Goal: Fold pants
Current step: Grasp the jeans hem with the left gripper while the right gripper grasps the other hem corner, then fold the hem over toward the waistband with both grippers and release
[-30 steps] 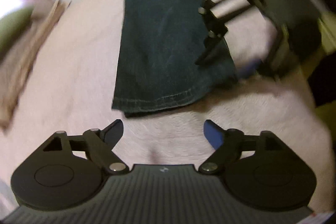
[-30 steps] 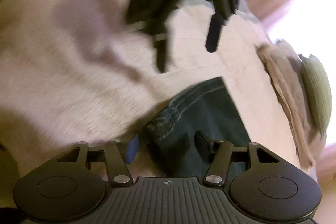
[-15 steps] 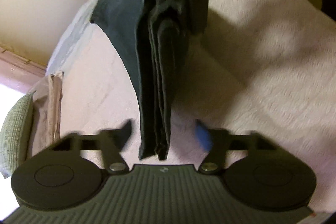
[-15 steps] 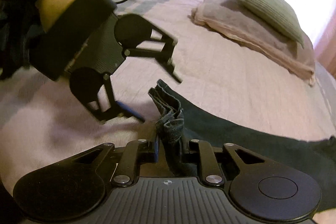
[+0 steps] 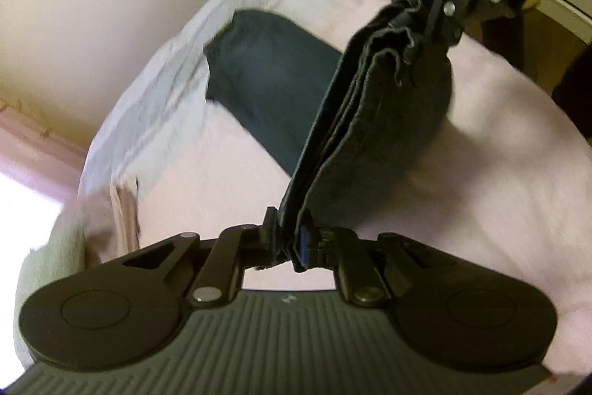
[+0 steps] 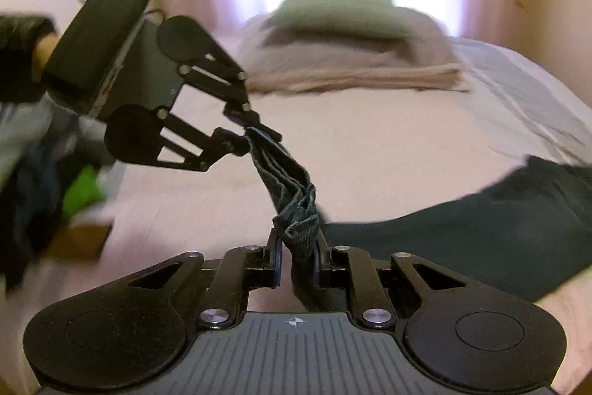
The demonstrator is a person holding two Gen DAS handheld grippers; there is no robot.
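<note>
Now clamped on the pants (image 5: 370,121) hem, left gripper (image 5: 290,243), right gripper (image 6: 296,263) pinching its far end, cloth stretched between, rest trailing on bed (image 5: 481,154)

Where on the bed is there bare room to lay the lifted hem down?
Bare bedspread lies between the pants and the folded blanket under the pillow. Crowded spots: that stack, and both grippers, left gripper and right gripper.

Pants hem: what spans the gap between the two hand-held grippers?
Only the bunched hem of the pants, stretched from the left hand-held gripper to the right hand-held gripper; right wrist view.
</note>
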